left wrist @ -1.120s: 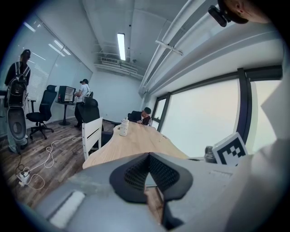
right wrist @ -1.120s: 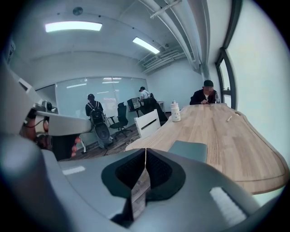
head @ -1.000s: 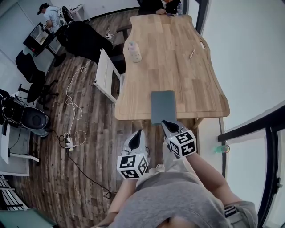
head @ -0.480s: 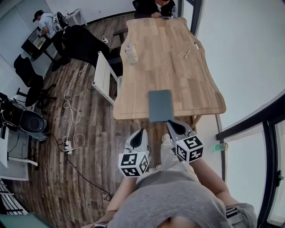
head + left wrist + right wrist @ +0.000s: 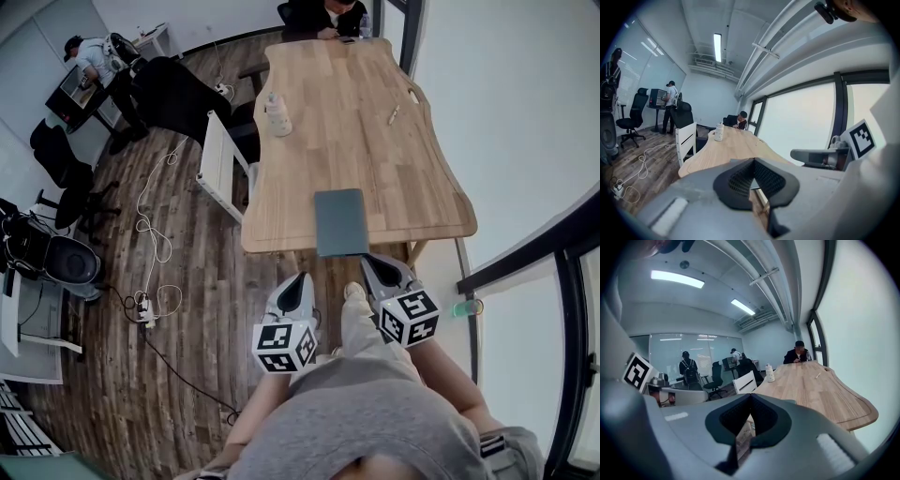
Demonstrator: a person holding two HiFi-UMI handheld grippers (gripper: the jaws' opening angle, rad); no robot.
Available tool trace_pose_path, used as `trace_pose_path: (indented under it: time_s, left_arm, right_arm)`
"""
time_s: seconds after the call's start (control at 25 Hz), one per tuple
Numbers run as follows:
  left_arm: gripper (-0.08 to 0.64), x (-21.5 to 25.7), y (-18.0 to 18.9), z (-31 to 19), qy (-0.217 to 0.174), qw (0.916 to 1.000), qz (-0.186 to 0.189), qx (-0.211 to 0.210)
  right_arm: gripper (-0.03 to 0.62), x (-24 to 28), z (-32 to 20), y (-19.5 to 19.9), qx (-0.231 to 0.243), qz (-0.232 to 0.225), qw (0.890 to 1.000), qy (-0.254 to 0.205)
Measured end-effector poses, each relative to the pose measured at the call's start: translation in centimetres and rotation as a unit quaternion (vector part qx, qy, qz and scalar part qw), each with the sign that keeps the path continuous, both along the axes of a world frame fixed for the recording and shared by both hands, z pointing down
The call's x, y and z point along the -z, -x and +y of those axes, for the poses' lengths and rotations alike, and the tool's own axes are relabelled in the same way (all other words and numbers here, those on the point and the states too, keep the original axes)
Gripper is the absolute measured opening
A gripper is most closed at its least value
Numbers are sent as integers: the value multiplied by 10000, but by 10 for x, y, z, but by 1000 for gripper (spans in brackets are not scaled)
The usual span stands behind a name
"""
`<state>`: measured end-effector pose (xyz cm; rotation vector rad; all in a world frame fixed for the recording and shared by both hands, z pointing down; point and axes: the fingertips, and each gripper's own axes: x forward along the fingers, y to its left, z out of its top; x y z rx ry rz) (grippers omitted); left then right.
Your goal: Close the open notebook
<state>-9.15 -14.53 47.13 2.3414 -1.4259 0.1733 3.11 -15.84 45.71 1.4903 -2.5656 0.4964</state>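
Since a second ago, the right gripper is drawn back from the near edge of the notebook toward the person's body, while the left gripper is kept almost where it was. Both pairs of jaws are pressed together, with nothing held between them. The notebook is seen lying flat at the near edge of the table, grey cover up (no pages showing). The closing is judged done, and nothing appears left.
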Motion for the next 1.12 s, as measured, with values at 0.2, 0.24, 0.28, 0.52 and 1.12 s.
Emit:
trace_pose_path:
  time_s: [0.2,0.24,0.28,0.52,1.12]
  left_arm:
    - [2,1,1,-1,18,10000,-4,-16]
    - [2,1,1,-2,21,10000,-2,-16]
    - [2,2,1,-2,23,10000,-1,-13]
    - [2,0,3,-5,32,10000,25,-10]
    - [2,-4,9,-5,62,9999,89,52]
  right_arm:
    - [0,2,-3,-1,-78,78,9999,50]
    - [-2,2,-3,-1,-95,98,9999,52]
    - [0,3,-4,-1,-91,101,9999,54]
    - [-1,5,-6,5,9,47,10000,55]
    - [-2,9,-7,21,147,18,9999,-11]
